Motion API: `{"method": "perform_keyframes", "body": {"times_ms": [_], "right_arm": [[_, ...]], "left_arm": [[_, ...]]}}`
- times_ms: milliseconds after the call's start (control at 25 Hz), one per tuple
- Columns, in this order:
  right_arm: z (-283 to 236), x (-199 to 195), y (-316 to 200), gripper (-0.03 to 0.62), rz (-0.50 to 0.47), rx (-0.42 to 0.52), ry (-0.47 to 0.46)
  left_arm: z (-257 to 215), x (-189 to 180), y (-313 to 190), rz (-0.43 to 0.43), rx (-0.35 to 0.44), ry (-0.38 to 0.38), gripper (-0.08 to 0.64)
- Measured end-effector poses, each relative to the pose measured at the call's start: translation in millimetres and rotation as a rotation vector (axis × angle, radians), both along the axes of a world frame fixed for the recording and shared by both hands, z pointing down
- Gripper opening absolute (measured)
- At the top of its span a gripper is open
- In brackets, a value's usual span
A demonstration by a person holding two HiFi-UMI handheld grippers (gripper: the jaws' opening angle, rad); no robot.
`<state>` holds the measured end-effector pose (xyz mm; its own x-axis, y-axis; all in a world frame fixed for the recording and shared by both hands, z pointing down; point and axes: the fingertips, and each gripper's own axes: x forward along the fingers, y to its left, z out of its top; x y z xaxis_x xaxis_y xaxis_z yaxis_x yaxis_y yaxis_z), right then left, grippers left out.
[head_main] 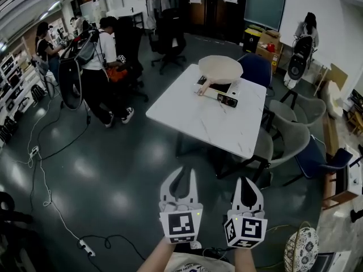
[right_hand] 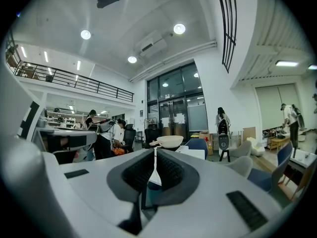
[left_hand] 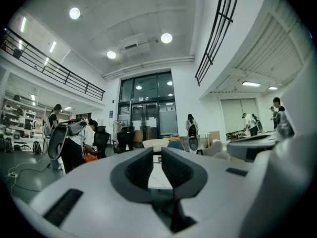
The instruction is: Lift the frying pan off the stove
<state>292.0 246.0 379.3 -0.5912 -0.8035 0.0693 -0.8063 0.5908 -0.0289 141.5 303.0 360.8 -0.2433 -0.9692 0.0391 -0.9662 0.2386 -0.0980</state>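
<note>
Down at the bottom edge of the head view, both grippers are held side by side over the dark floor (head_main: 113, 169), well apart from the task's things. The left gripper (head_main: 180, 179) sits just left of centre; in its own view its jaws (left_hand: 157, 155) are drawn together to a slim slit with nothing between them. The right gripper (head_main: 248, 187) is just beside it, and its own view shows its jaws (right_hand: 155, 157) closed as well, gripping nothing.

The frying pan (head_main: 220, 68), pale cream and round, rests on a small white stove (head_main: 222, 97) at the far end of a white table (head_main: 204, 120), in the upper middle of the frame. Its handle (head_main: 203, 87) points toward the lower left. Both gripper views show the pan small and distant, just above the jaw tips (left_hand: 156, 144) (right_hand: 170, 141).

A blue chair (head_main: 258, 69) stands behind the table, and grey chairs (head_main: 289, 132) line its right side. At the upper left, a person in a white shirt (head_main: 103, 67) stands near black office chairs (head_main: 167, 35); another person (head_main: 306, 30) stands at the upper right. White cables (head_main: 48, 200) trail across the floor at the lower left.
</note>
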Motion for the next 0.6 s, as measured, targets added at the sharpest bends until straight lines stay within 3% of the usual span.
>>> {"method": "perform_keyframes", "body": {"times_ms": [600], "right_arm": [[-5,-100,-80,0.023,0.048,-0.030,-0.016]], "left_arm": [[-5,-99,-92,0.081,-0.007,0.011,0.058]]}}
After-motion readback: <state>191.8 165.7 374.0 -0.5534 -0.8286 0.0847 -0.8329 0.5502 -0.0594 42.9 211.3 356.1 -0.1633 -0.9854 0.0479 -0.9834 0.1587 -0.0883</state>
